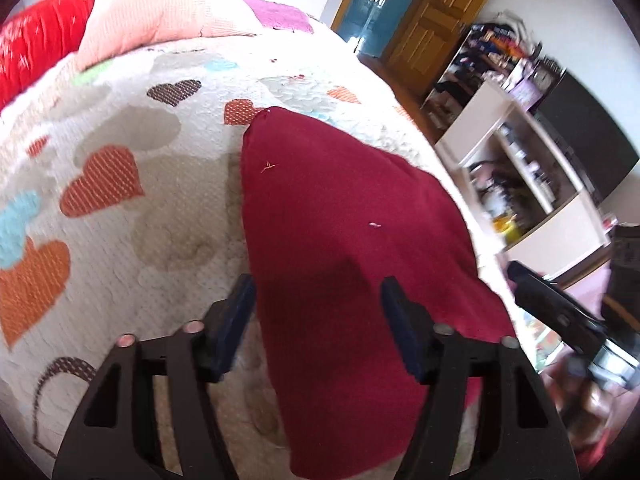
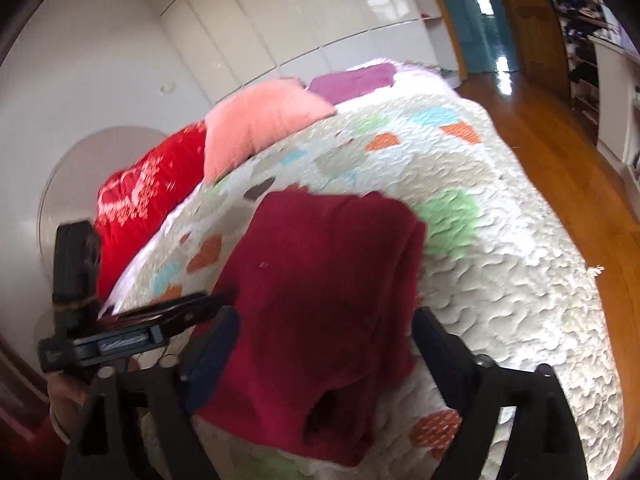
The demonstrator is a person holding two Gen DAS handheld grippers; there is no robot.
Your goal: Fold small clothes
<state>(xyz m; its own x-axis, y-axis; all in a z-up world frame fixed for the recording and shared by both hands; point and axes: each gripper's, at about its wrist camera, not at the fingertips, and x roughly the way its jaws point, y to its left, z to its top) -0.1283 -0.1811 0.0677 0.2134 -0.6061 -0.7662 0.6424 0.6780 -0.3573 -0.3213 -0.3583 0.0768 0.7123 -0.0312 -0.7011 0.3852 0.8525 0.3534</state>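
I judge a fold is just laid and I am letting go; next I need a fresh hold on an edge for another fold. The quilted bedspread [image 1: 132, 184], puckered and patched with hearts, carries the dark red knit garment [image 1: 340, 240], soft and doubled over. My left gripper [image 1: 316, 312] and right gripper [image 2: 324, 344] both stand wide, pads clear of the cloth.

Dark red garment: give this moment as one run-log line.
garment: dark red garment folded, lying on heart-patterned quilt | left gripper: open, astride garment | right gripper: open, astride garment
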